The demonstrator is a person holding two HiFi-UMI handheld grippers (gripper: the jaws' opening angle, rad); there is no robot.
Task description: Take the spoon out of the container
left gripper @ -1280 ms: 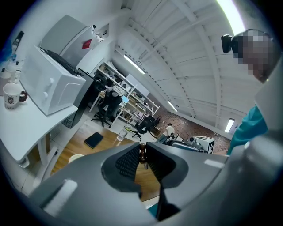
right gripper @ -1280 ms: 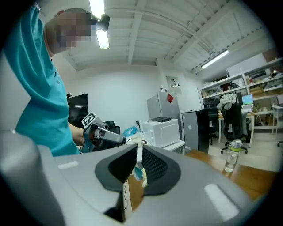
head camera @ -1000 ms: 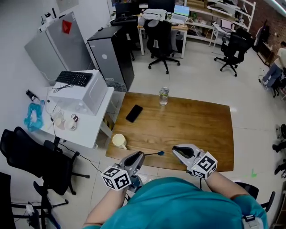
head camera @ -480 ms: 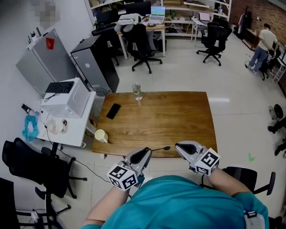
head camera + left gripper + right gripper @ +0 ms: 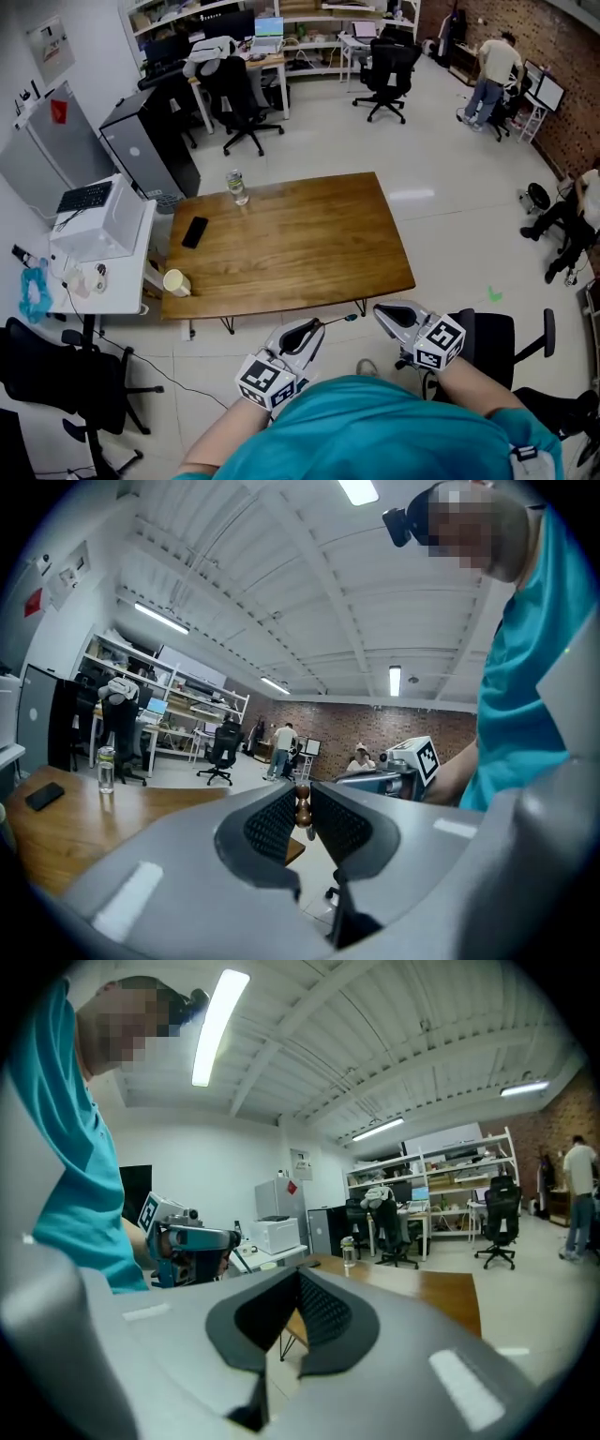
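My left gripper [image 5: 313, 330] is shut on a thin spoon [image 5: 337, 319], which sticks out to the right over the floor and ends in a small bluish tip. In the left gripper view its brown beaded handle [image 5: 303, 807] stands pinched between the dark pads. A cream cup [image 5: 175, 282], the container, sits at the near left corner of the wooden table [image 5: 300, 244], well away from both grippers. My right gripper [image 5: 390, 317] is held level beside the left one, shut with nothing in it; in its own view the pads [image 5: 317, 1312] meet.
A black phone [image 5: 195, 232] and a water bottle [image 5: 237, 187] lie on the table's far left part. A white side table [image 5: 94, 272] with a printer stands left of it. Office chairs and desks fill the back; a person [image 5: 492, 70] stands far right.
The table has slid away from me, up and to the left in the head view; both grippers now hang over the floor instead of the table's near edge. The spoon stays held.
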